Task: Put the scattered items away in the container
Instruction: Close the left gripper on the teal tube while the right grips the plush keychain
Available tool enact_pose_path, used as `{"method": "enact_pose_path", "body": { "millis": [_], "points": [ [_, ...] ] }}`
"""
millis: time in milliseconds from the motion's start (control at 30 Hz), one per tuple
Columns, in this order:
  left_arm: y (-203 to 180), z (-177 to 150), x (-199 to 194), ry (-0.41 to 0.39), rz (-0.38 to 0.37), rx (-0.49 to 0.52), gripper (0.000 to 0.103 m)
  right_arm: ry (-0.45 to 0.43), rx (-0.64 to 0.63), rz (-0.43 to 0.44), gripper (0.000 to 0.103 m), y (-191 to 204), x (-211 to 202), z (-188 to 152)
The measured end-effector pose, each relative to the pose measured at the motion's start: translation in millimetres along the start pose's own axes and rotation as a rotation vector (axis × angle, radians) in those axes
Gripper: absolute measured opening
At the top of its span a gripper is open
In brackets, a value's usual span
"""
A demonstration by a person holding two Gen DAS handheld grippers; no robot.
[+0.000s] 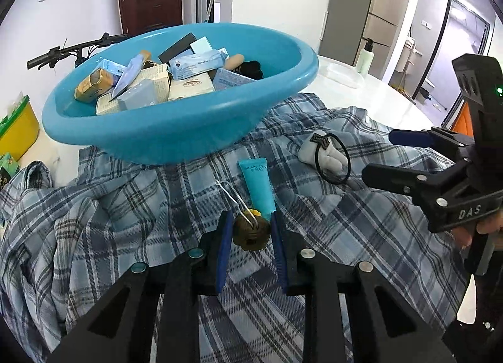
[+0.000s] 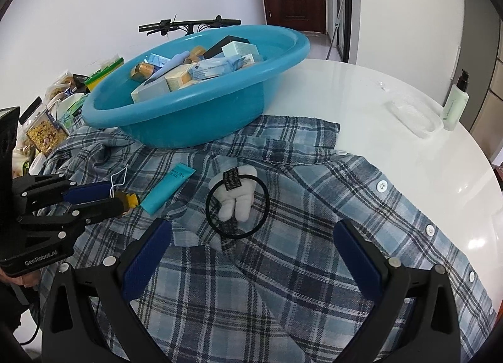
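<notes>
Our left tool [image 1: 251, 231] pinches a little brown toy [image 1: 251, 233] low over the checked shirt [image 1: 314, 268]. Its white loop [image 1: 232, 196] could snag the blue tube [image 1: 258, 187] beside it. Our right tool [image 2: 251, 237] is wide open and holds nothing, near the white doll [image 2: 235, 196] with its hair band [image 2: 265, 202]. The blue tub [image 1: 220, 111] sits past them, nearly full.

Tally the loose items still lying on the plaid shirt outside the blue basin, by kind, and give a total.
Brown keychain charm with white loop, between the left gripper fingers: 1
Teal tube: 1
White plush hair tie with black elastic, ahead of the open right gripper: 1
Total: 3
</notes>
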State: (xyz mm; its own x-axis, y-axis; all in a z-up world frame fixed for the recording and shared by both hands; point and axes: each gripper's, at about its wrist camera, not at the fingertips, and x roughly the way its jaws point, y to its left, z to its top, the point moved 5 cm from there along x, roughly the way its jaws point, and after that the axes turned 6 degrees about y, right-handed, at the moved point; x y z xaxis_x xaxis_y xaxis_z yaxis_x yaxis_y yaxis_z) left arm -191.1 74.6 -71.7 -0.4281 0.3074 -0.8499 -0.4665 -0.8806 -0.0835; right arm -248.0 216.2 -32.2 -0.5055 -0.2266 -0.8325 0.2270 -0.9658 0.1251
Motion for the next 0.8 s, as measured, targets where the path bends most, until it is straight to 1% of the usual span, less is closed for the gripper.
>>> {"method": "enact_pose_path", "body": {
  "millis": [100,300,367,400,433,500,567,600,633,667,700,767,800],
  "points": [
    [-2.1,-1.7,3.0,0.004,0.003,0.008,0.026,-0.005,0.001,0.006,0.103,1.6,-0.5,0.7],
    [-8.4,3.0,22.9,0.033,-0.006,0.013,0.027,0.000,0.003,0.010,0.103,-0.1,0.6,-1.6],
    [-11.2,6.3,28.3,0.041,-0.008,0.016,0.035,0.002,0.014,0.009,0.103,-3.9,1.4,-2.5],
    [-12.4,7.6,30.0,0.041,-0.010,0.018,0.049,0.003,0.021,0.009,0.103,-6.2,2.0,-2.8],
    [-13.5,9.1,30.9,0.034,-0.013,0.018,0.059,0.005,0.028,0.010,0.103,-8.3,2.7,-3.0],
    [-16.0,12.9,32.1,0.017,-0.017,0.015,0.060,0.008,0.038,0.013,0.103,-11.4,3.9,-3.4],
    [-17.4,16.8,35.9,0.021,-0.021,0.018,0.060,0.010,0.043,0.016,0.103,-13.2,5.0,-3.6],
    [-17.3,18.2,38.0,0.023,-0.019,0.015,0.053,0.011,0.045,0.017,0.103,-13.6,5.6,-3.8],
    [-16.4,18.9,40.5,0.030,-0.025,0.008,0.031,0.013,0.046,0.018,0.103,-14.0,6.2,-3.9],
    [-15.6,19.0,43.3,0.043,-0.032,0.000,0.023,0.014,0.047,0.020,0.103,-14.3,6.7,-3.9],
    [-13.3,18.8,45.7,0.057,-0.049,-0.017,0.020,0.016,0.047,0.021,0.103,-14.5,7.2,-3.9],
    [-10.0,18.4,45.1,0.058,-0.065,-0.038,0.019,0.018,0.045,0.020,0.103,-14.5,7.3,-3.6],
    [-8.8,17.8,43.5,0.056,-0.061,-0.042,0.019,0.017,0.044,0.020,0.103,-14.5,7.1,-3.4]
  ]
}}
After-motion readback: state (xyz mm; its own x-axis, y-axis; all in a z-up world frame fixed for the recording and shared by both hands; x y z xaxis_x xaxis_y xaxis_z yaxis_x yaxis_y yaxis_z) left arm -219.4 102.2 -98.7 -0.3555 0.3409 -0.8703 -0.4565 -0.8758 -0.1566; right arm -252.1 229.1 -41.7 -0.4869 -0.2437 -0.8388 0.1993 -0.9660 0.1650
